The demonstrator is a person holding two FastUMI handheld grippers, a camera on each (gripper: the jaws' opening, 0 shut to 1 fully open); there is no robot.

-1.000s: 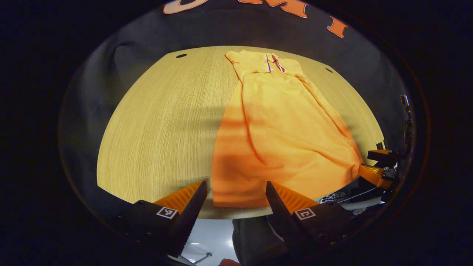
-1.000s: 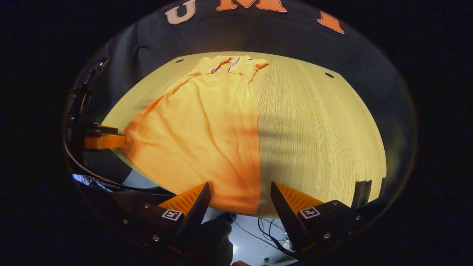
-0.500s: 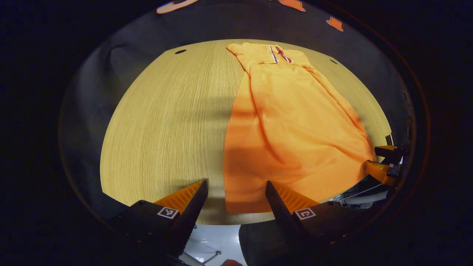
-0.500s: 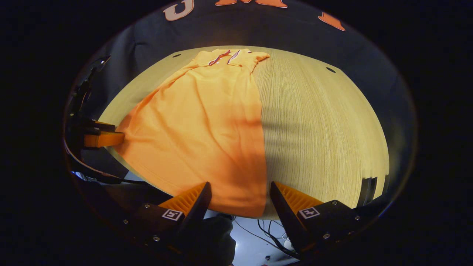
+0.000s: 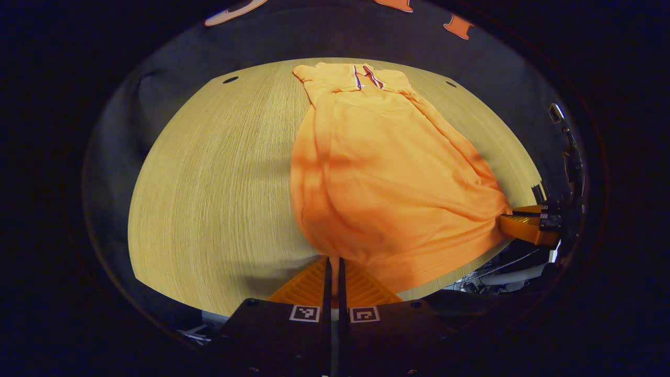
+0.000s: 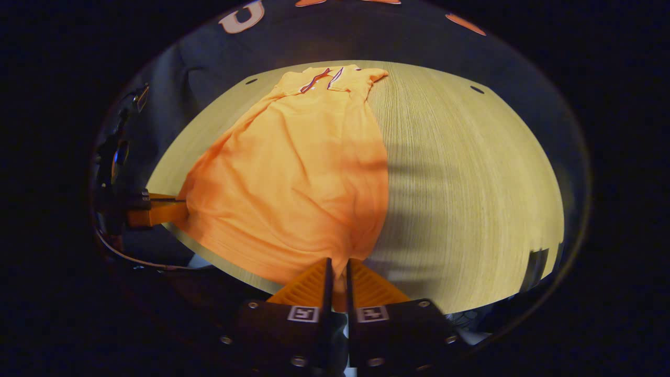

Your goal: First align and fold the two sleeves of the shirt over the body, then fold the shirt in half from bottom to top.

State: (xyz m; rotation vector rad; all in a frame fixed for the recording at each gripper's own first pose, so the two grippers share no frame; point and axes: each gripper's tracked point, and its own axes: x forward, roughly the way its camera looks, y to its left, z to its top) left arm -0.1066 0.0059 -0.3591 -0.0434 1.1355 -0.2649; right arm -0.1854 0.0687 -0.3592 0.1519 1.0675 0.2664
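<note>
An orange shirt (image 5: 387, 178) lies long on the wooden bench (image 5: 209, 183). Its collar (image 5: 366, 77) is at the far end, and its bottom edge is at the near end of the bench. The sleeves are tucked over the body, so the shirt looks narrow.

The left gripper (image 5: 333, 262) has its fingers pressed together on the near left corner of the shirt. The cloth bunches up and lifts a little just past the tips. In the left gripper view, the right gripper (image 5: 515, 222) shows far to the right, pinching the other near corner.

In the right gripper view, the right gripper (image 6: 335, 267) has its fingers clamped on the near right corner, with cloth squeezed between them. The left gripper (image 6: 167, 209) shows at the left side, holding its corner too.

The bench has small dark holes (image 5: 230, 80) near its far edge. The dark booth wall (image 5: 314, 36) hangs behind the bench. Cables (image 5: 497, 272) hang below the near edge of the bench.
</note>
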